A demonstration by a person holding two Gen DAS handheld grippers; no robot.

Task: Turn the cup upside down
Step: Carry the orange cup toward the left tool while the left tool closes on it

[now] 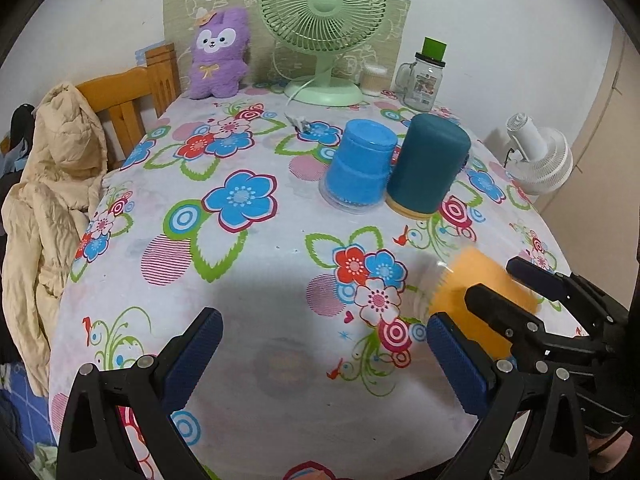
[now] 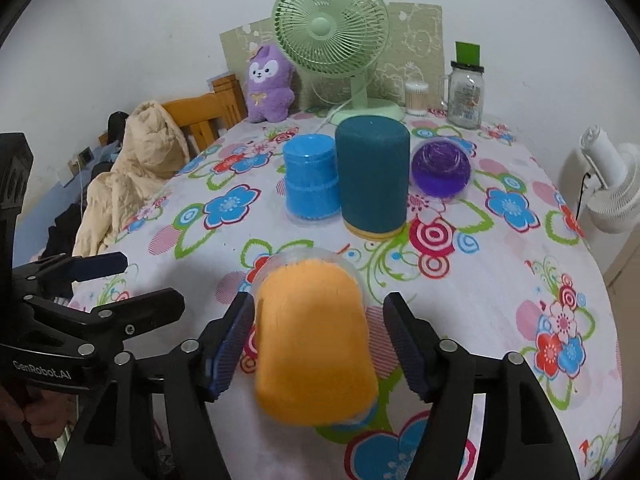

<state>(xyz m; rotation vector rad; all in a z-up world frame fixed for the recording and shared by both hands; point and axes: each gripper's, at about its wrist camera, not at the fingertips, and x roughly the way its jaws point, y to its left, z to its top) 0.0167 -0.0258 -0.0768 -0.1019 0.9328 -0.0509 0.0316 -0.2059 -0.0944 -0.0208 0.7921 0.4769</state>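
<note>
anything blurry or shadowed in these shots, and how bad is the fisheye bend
Right wrist view: the orange cup between the open right gripper fingers is smeared, while the teal cup is sharp. Left wrist view: the same cup is blurred at right, a soft shadow falls on the tablecloth ahead of the left gripper. Both views: table edges bow, corners go black.

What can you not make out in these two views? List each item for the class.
- Orange cup: motion-blurred in both views; rim and contact with the right gripper unclear.
- Purple cup: hidden behind the teal cup in the left wrist view.
- Jar label: too small to read.
- Left gripper: open, holding nothing.
</note>
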